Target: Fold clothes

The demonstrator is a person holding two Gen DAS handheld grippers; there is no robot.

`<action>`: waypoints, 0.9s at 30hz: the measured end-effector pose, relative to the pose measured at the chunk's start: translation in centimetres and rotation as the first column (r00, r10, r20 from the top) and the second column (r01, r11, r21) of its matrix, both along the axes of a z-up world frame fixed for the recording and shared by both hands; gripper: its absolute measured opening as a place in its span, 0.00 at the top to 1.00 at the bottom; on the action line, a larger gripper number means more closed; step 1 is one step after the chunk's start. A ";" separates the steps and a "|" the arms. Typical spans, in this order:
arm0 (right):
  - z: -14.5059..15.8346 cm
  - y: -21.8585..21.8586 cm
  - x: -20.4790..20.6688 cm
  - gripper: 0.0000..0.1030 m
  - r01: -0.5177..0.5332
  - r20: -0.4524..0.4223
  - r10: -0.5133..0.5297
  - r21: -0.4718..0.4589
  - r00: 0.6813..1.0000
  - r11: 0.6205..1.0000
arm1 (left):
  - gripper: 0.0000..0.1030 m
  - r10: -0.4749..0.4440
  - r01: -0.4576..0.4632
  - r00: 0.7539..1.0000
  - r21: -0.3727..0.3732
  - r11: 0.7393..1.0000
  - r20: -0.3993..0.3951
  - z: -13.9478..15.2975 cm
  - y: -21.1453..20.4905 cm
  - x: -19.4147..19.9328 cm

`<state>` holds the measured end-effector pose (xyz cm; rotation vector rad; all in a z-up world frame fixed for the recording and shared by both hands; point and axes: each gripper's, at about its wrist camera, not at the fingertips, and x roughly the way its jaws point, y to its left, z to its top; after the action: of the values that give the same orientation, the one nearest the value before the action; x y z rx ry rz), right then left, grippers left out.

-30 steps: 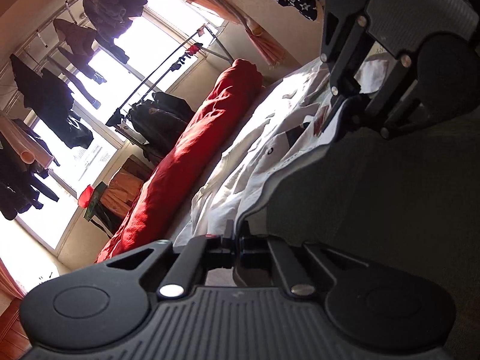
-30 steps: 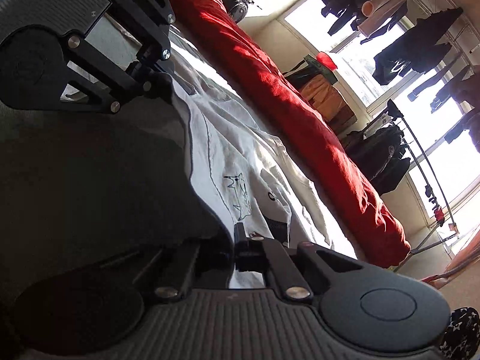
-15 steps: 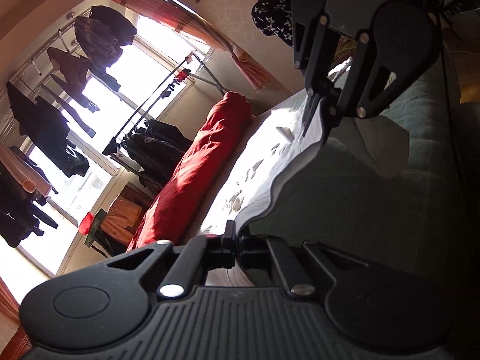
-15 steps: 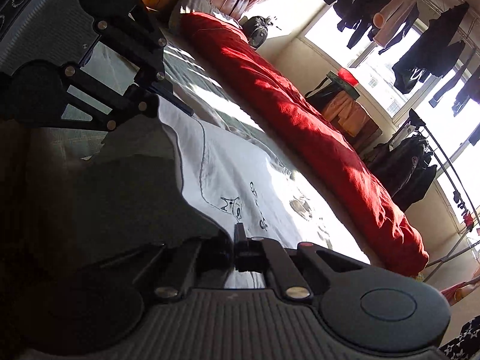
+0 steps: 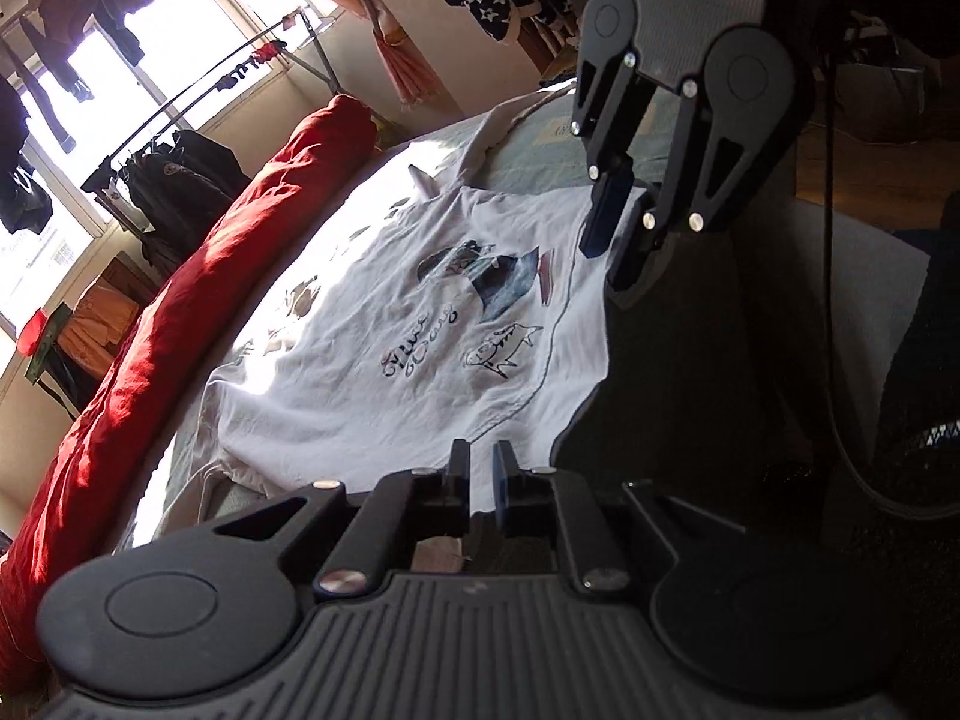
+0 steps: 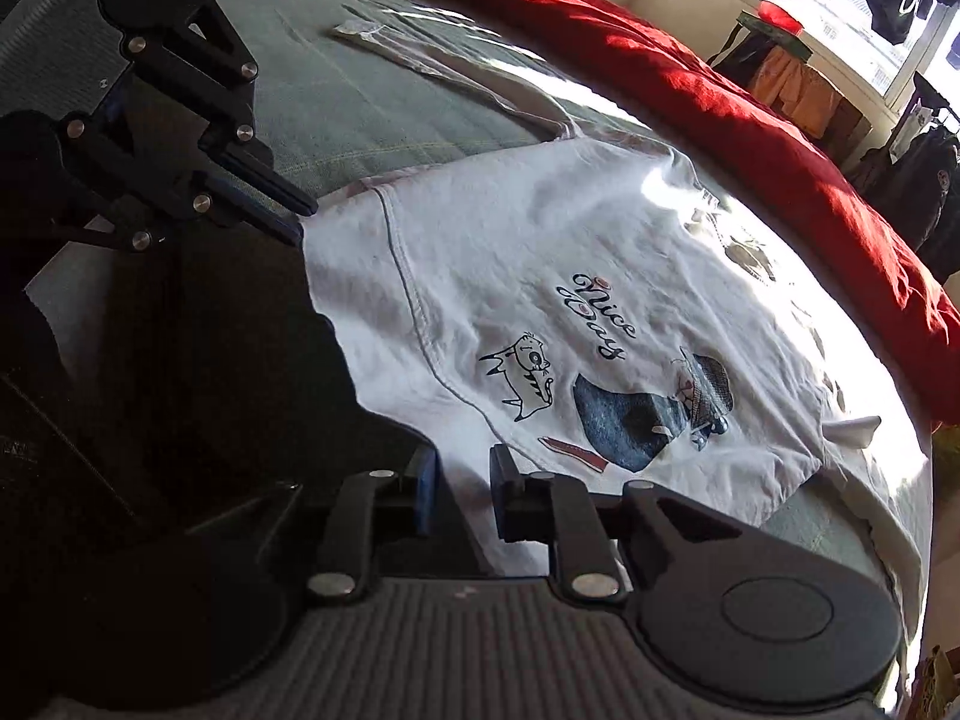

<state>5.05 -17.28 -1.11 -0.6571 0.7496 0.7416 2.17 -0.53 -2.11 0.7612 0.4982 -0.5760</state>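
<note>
1. Left gripper low in the left wrist view, jaws opening, a narrow gap showing between the pads; white hem of the T-shirt just ahead of the tips, no cloth seen pinched.
2. Right gripper low in the right wrist view, jaws opening wider than the left pair, white cloth lying below the gap, pads not pressing on it.
3. Seen from the left wrist view, right gripper over the shirt's far hem corner, fingers apart.
4. Seen from the right wrist view, left gripper at the opposite hem corner, tips just at the cloth's edge.
5. T-shirt spread flat on the grey-green bed, print facing up: "Nice Day" lettering, a line-drawn cat, a blue figure.
6. Beyond the shirt, long red duvet rolled along the bed's far side.
7. Farther off, clothes rack with dark garments under the bright window.
</note>
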 end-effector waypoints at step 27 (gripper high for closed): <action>1.7 -8.1 4.7 0.31 0.444 -0.089 -0.463 0.488 0.882 0.752 | 0.89 0.423 -0.673 0.713 -0.376 0.637 -0.560 -6.1 9.9 12.8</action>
<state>9.71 -25.36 0.55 -0.0025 0.6122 0.4345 14.97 9.34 -8.25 -0.1322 0.8852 -0.2498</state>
